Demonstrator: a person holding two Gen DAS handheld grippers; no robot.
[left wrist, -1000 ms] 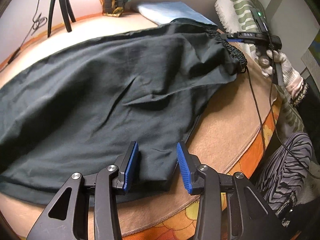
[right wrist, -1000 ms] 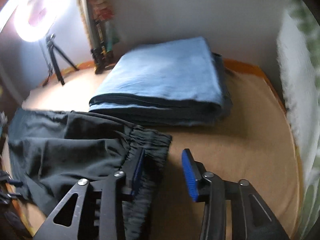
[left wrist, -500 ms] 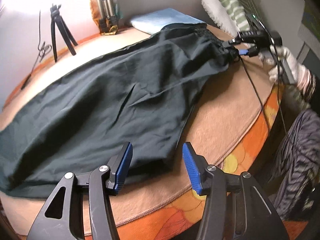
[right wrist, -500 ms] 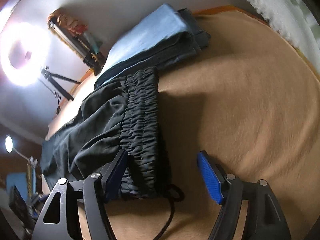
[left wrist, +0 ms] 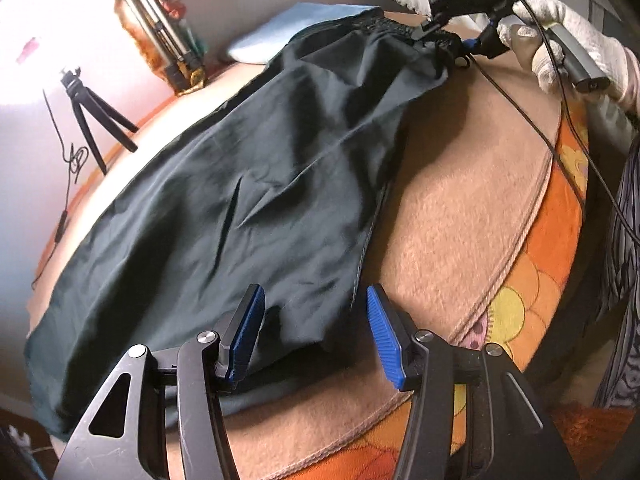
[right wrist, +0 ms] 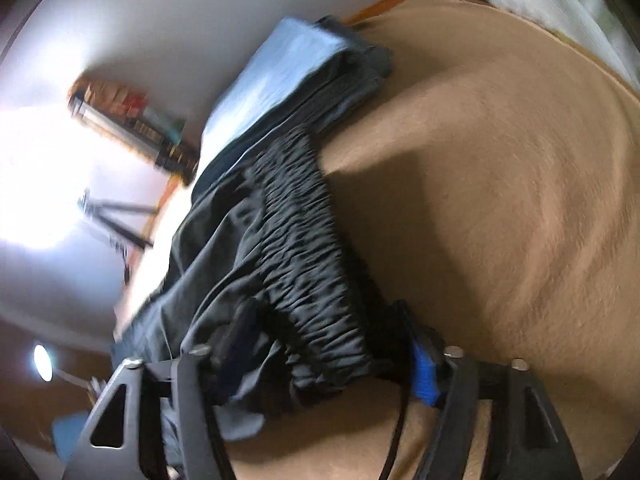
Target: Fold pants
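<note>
Dark pants (left wrist: 260,200) lie stretched across a tan blanket (left wrist: 460,200) on a bed. My left gripper (left wrist: 316,332) is open over the near hem corner. The cloth lies between its blue pads (left wrist: 248,332), and they do not press it. At the far end, a white-gloved hand (left wrist: 568,48) holds my right gripper (left wrist: 452,38) at the gathered waistband. In the right wrist view the bunched waistband (right wrist: 296,248) runs down between the jaws of the right gripper (right wrist: 328,360). Those jaws are closing around it. Cloth partly hides the left pad.
A folded blue cloth (left wrist: 288,28) lies behind the waistband near the wall. A small tripod (left wrist: 92,112) and a bundle of poles (left wrist: 168,44) stand at the back. A black cable (left wrist: 520,112) trails over the blanket. The orange patterned bed edge (left wrist: 540,280) is on the right.
My left gripper's jaws widened and now straddle the hem corner. My right gripper rolled and dropped onto the waistband, which now sits between its jaws; they spread wide and then narrowed.
</note>
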